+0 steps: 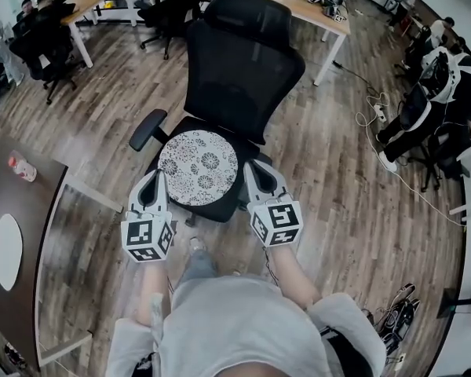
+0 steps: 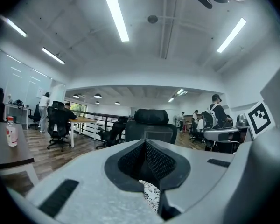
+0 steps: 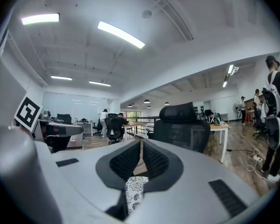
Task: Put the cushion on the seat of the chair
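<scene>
Clamping cushion [image 1: 198,167] edges, both jaws.

No legible text, bottle label [image 1: 21,166] too small to read

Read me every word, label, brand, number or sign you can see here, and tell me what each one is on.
No text can be read in any view.
On the bottle on the dark table: a red label, print too small to read.
On the cubes of the left gripper and right gripper: square black-and-white markers only, no letters or digits.
On the cushion: floral pattern, no wording.
</scene>
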`<state>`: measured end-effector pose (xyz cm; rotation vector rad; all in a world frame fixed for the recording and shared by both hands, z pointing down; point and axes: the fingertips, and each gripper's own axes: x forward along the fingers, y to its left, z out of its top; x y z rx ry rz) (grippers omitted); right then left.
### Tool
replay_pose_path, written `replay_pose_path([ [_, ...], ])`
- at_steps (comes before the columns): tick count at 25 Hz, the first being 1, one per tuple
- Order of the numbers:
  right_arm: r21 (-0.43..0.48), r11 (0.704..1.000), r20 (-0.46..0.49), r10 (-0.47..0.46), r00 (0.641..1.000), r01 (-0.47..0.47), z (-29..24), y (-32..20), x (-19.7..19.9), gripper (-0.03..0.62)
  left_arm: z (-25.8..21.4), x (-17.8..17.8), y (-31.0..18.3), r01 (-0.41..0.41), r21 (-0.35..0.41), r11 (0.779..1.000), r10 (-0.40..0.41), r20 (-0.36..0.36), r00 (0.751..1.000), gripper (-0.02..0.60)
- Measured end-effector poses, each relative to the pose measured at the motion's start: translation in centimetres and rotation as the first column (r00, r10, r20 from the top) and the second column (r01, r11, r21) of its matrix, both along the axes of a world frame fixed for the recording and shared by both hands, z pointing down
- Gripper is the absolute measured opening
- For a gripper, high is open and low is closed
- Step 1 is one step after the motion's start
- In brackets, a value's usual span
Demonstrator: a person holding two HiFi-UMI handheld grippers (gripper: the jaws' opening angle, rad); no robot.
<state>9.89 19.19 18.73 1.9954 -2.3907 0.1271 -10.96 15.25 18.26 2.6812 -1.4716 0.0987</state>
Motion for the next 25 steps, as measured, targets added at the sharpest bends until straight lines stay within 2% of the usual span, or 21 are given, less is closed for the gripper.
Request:
replay_pose_path([
  [10, 0.038, 0.999, -0.040, -0.004, 0.999, 0.006, -2.2, 2.7, 0.9, 0.021, -2.8, 0.9, 2.8, 0.012, 0.051, 0.999, -0.012, -0.017, 1.000, 0.011],
  [25, 0.108, 0.994, -0.034, 0.011, 0.999, -0.008, -4.5, 5.2, 0.9, 0.021, -4.1, 0.1, 5.3, 0.050, 0.082, 0.995, -0.047, -0.033, 0.998, 0.012],
])
